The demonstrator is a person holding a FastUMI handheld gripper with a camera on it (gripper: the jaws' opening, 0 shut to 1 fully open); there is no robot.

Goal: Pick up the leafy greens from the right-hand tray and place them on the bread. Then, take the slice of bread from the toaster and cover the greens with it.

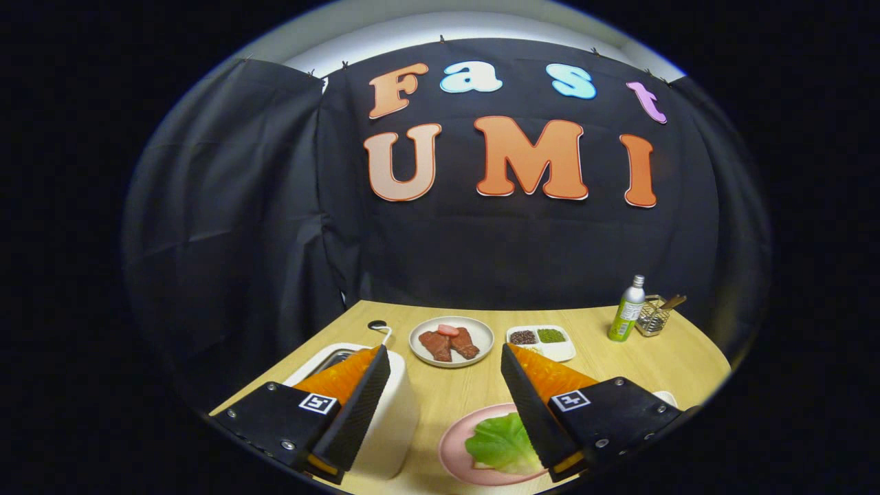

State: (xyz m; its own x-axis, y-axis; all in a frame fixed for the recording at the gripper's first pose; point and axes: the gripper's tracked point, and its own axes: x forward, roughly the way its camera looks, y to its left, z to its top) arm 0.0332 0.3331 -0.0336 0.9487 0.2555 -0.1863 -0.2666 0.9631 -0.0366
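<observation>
Tool [445, 357] spread wide and empty above a pale wooden tabletop [646, 357].

Crinkled, glossy green leaf [500, 443] lying on a round pink plate [457, 440], low between the fingers and partly hidden by the right one; bread beneath it hard to make out. Boxy white toaster [395, 412] with a metal slot just behind the left finger. Further off: round grey plate of reddish meat slices [451, 341], white divided tray [543, 340] of dark and green grains, slim green bottle [627, 311] with silver cap, wire holder [653, 317].
</observation>
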